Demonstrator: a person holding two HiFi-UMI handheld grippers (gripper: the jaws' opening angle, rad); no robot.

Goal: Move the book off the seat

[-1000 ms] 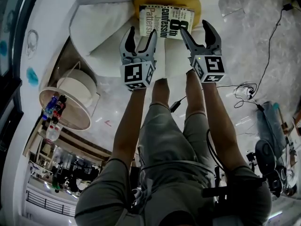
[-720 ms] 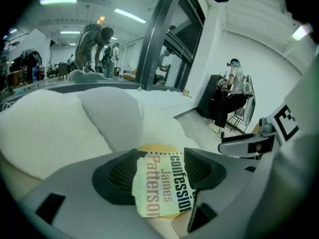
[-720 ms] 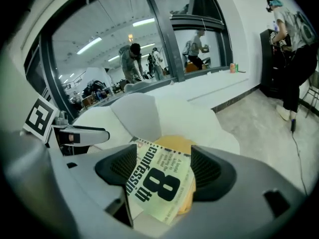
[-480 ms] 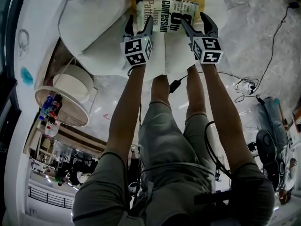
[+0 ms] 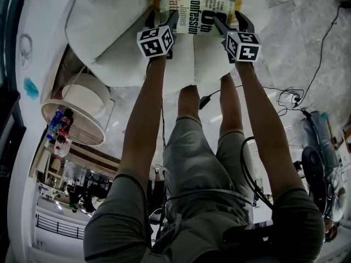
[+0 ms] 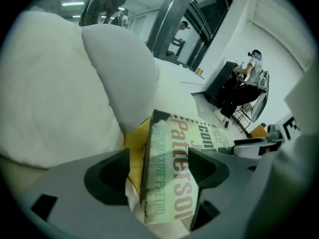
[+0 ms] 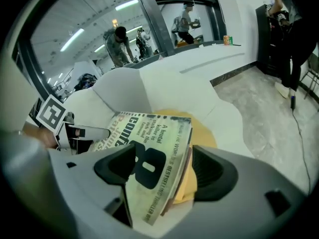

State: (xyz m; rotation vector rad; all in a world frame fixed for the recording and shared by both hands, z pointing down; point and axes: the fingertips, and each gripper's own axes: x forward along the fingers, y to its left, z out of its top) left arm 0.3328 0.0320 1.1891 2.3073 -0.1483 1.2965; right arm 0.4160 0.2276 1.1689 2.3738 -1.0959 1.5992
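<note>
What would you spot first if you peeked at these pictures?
A paperback book with big print, lying on the yellow middle of a puffy white seat. The left gripper and right gripper each straddle one end of it, jaws open. The left gripper's jaws have just been opening.

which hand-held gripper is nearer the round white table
Left. Left hand-held gripper, jaws just opening round the book, is at its end nearer the table; right hand-held gripper at the far end.
</note>
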